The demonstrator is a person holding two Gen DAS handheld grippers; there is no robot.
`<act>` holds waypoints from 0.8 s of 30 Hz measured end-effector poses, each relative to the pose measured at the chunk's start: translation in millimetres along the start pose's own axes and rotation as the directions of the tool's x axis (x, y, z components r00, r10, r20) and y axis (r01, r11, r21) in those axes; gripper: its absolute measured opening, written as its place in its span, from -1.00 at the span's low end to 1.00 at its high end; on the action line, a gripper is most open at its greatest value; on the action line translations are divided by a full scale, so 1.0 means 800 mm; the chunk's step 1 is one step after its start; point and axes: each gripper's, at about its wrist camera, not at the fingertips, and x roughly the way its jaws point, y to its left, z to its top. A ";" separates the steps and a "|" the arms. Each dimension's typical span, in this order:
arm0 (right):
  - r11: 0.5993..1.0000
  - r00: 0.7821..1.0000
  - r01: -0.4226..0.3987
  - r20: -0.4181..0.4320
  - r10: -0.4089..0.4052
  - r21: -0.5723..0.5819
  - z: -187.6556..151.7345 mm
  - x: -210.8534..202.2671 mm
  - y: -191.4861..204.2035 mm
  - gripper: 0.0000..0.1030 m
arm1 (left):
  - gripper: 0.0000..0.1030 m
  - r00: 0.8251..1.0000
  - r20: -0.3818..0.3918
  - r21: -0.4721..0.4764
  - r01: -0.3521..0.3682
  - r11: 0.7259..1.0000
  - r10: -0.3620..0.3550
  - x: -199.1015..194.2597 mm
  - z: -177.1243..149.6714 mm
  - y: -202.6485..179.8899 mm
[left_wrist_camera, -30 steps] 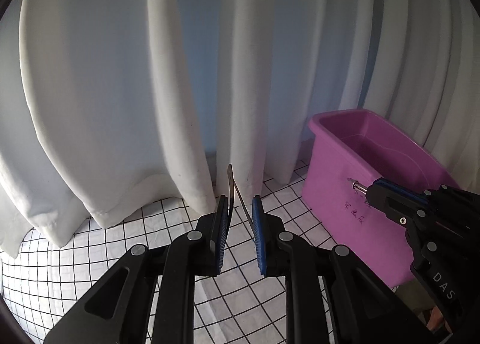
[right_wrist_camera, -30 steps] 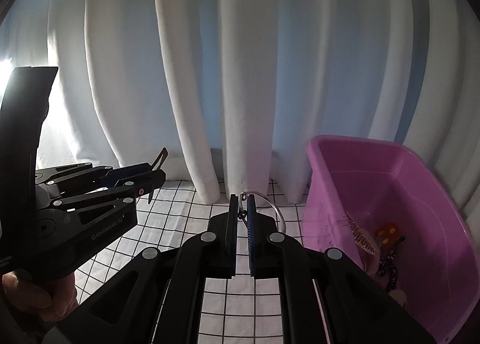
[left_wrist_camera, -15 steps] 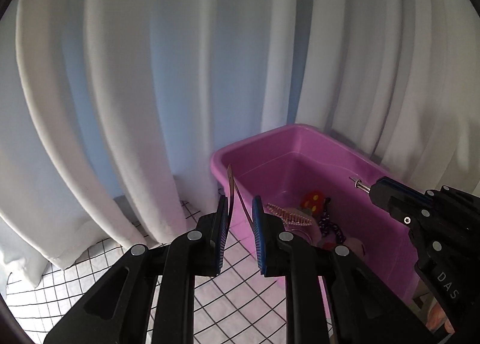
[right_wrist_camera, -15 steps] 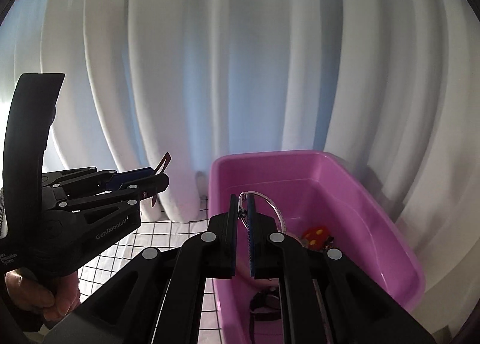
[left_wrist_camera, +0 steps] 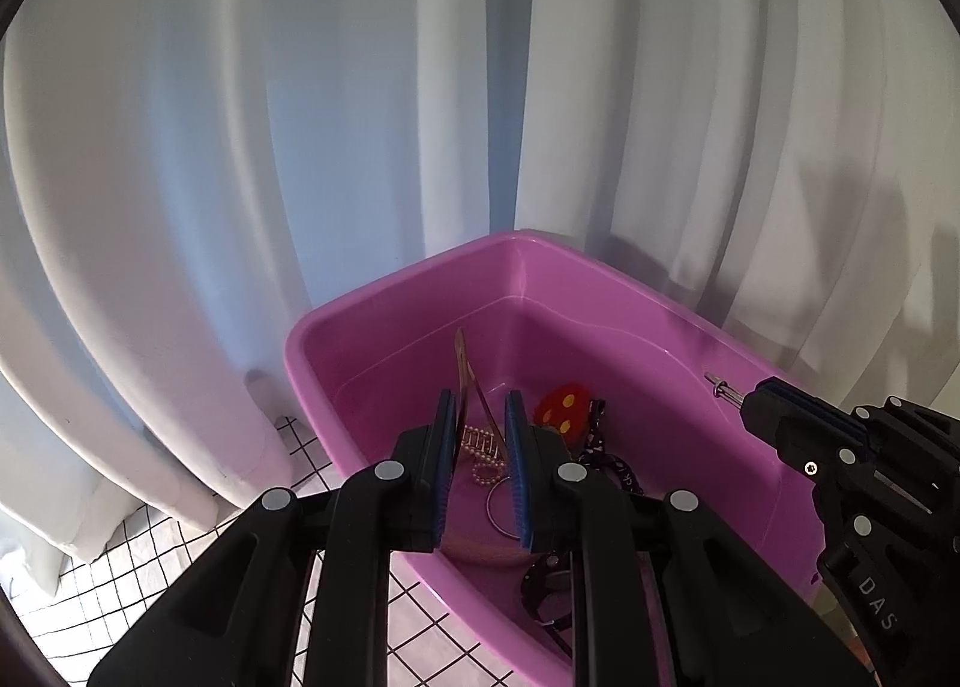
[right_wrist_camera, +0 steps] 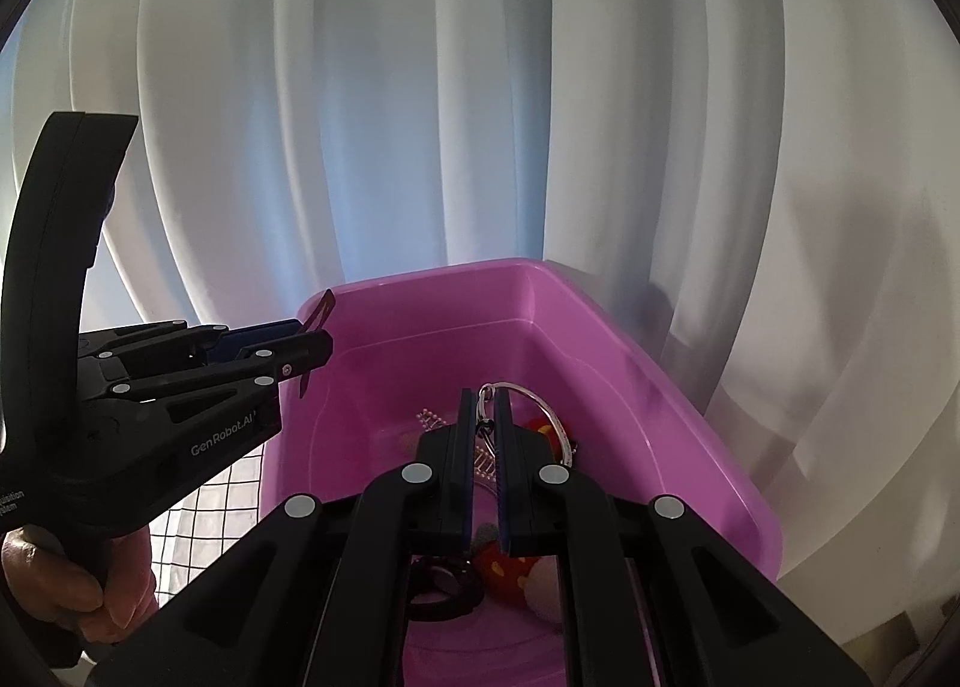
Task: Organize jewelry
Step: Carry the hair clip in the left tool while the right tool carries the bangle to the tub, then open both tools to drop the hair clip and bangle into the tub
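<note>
Left gripper [left_wrist_camera: 480,417]: jaws clamped on thin bronze hair clip [left_wrist_camera: 465,375], clip standing up past fingertips. Right gripper [right_wrist_camera: 486,417]: jaws shut on silver ring [right_wrist_camera: 528,393], loop arcing right of fingertips. Person's hand [right_wrist_camera: 66,597] wraps left gripper's handle.

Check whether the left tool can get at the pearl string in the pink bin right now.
Probably not yet: the left tool hangs over the open pink bin above the pearl string, but it is shut on a hair clip.

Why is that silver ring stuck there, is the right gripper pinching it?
Touching. The right wrist view shows the right gripper shut on the silver bangle, which loops out above the pink bin.
</note>
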 end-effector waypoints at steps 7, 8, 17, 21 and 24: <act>0.999 0.998 0.004 -0.064 -0.002 0.036 -0.010 0.019 -0.020 -0.89 | -0.65 0.997 -0.079 -0.009 0.001 1.000 -0.002 0.025 -0.006 -0.009; 0.999 0.997 0.004 -0.072 -0.002 0.040 -0.011 0.021 -0.022 -0.89 | -0.63 0.996 -0.089 -0.013 -0.001 1.000 0.000 0.027 -0.007 -0.008; 0.996 0.992 -0.005 -0.121 0.016 0.092 -0.019 0.035 -0.040 -0.87 | -0.61 0.993 -0.113 -0.027 -0.022 0.999 0.019 0.038 -0.007 -0.011; 0.994 0.993 0.001 -0.114 0.012 0.110 -0.018 0.029 -0.046 0.21 | 0.26 0.994 -0.104 -0.040 -0.031 0.999 0.027 0.036 -0.006 -0.013; 0.994 0.995 0.013 -0.101 -0.002 0.108 -0.015 0.024 -0.047 0.21 | 0.45 0.996 -0.079 -0.045 -0.033 0.998 0.029 0.027 -0.005 -0.013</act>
